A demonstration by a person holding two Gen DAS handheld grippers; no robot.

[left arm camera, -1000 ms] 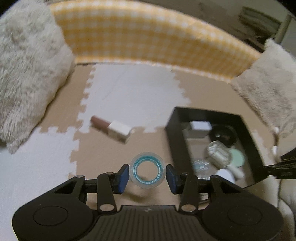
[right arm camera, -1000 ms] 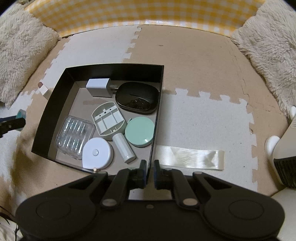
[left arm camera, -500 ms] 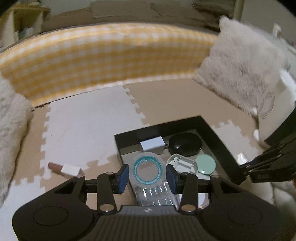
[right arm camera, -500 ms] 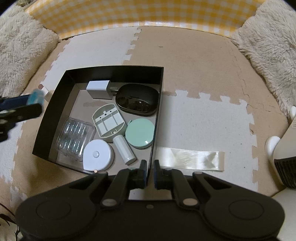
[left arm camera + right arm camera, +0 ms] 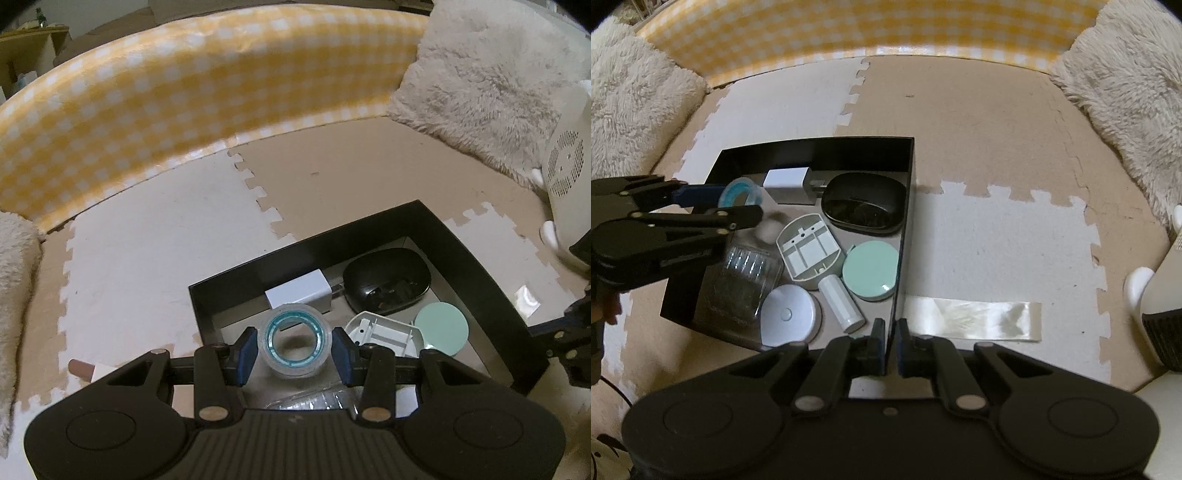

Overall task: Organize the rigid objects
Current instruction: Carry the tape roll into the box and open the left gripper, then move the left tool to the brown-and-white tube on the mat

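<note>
Your left tool [image 5: 294, 349] clamps the tape roll [image 5: 294, 345] above the black box [image 5: 911, 206]; your right tool [image 5: 891, 345] clamps its 5 o'clock wall.

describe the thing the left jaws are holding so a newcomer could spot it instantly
Find the black tray on the foam floor mat. Over its far-left corner the left gripper holds a tape roll. It is the only ring there: clear, with a teal core, unlike the solid mint disc.
</note>
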